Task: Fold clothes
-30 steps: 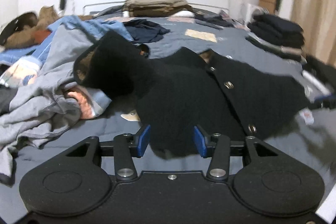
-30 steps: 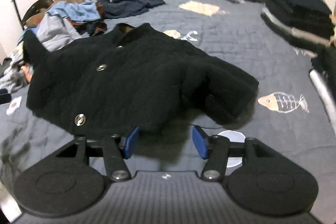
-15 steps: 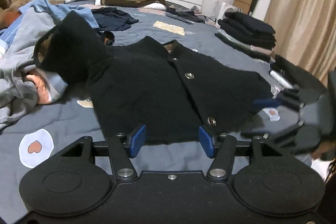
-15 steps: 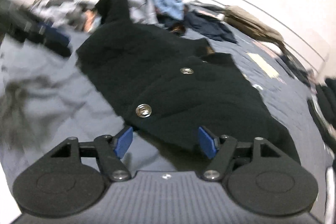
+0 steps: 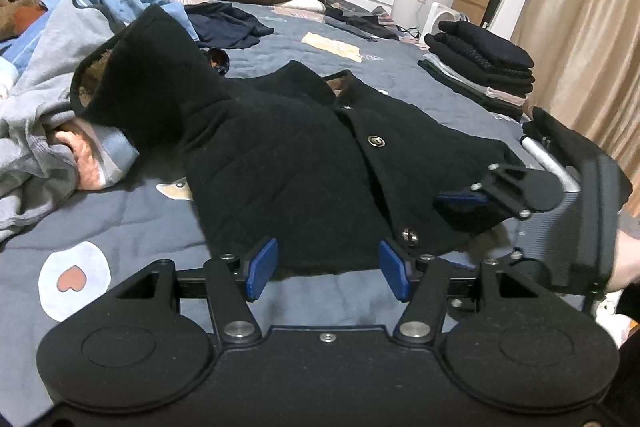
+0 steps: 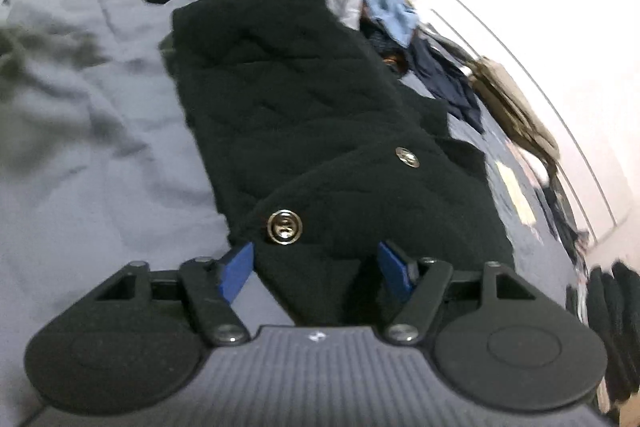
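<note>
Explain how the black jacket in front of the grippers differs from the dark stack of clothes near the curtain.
The black jacket lies spread open across the bed, unfolded; the dark stack is folded and piled in neat layers. The jacket is one garment with metal snap buttons; the stack holds several garments and shows no buttons. The jacket lies close to both grippers; the stack sits far off. Both are dark and rest on the bed.

A black quilted jacket (image 5: 288, 155) with silver snap buttons (image 6: 284, 227) lies on the grey-blue bedspread (image 5: 120, 227), which carries a pink-heart patch (image 5: 74, 279); beyond the jacket, blue and grey clothes (image 5: 60, 39).
</note>
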Tool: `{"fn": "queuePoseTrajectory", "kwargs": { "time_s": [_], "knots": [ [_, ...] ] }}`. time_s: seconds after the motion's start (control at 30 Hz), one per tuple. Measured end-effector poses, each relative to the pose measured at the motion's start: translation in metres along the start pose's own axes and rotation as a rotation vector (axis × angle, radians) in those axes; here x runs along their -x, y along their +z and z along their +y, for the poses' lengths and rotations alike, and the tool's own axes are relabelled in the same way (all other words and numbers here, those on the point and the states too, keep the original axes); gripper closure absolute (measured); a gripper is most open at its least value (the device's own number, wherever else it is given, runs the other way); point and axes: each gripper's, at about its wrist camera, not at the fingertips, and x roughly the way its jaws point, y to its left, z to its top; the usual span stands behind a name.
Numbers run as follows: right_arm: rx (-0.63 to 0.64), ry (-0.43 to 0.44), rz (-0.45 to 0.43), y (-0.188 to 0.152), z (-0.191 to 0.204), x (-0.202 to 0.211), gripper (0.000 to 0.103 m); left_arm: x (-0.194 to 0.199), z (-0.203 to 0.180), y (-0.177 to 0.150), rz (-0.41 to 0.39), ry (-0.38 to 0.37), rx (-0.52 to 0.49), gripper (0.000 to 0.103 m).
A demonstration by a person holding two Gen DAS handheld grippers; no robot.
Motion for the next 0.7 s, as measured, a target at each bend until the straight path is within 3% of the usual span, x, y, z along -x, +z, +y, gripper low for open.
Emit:
{"fn": "queuePoseTrajectory", "kwargs": {
  "time_s": [0.03,0.13,0.23,0.33,0.53,0.57,0.67,0.7],
  "knots": [
    [0.003,0.013,0.000,0.001,-0.001,-0.003,0.052,0.000,0.000,0.000,0.002,-0.004,-0.003,0.046],
    [-0.130,0.007,-0.039,0.006,-0.023,-0.003,0.103,0.000,-0.003,-0.002,0.008,-0.021,-0.029,0.046],
    [-0.317,-0.054,-0.117,0.011,-0.053,0.005,0.103,-0.002,-0.009,-0.004,0.019,-0.056,-0.073,0.046],
    [-0.410,-0.004,-0.103,0.012,-0.077,0.007,0.103,-0.006,-0.019,-0.007,0.032,-0.093,-0.127,0.046],
    [-0.338,0.110,-0.110,0.006,-0.069,0.023,0.094,-0.013,-0.025,-0.010,0.055,-0.106,-0.151,0.046],
    [-0.310,0.120,-0.105,0.006,-0.065,0.024,0.087,-0.014,-0.025,-0.010,0.056,-0.102,-0.147,0.046],
    [-0.210,0.128,-0.080,0.007,-0.047,0.022,0.050,-0.014,-0.024,-0.009,0.051,-0.094,-0.137,0.046],
    [-0.180,0.128,-0.078,0.007,-0.041,0.023,0.045,-0.015,-0.025,-0.009,0.049,-0.089,-0.142,0.046]
  ]
}}
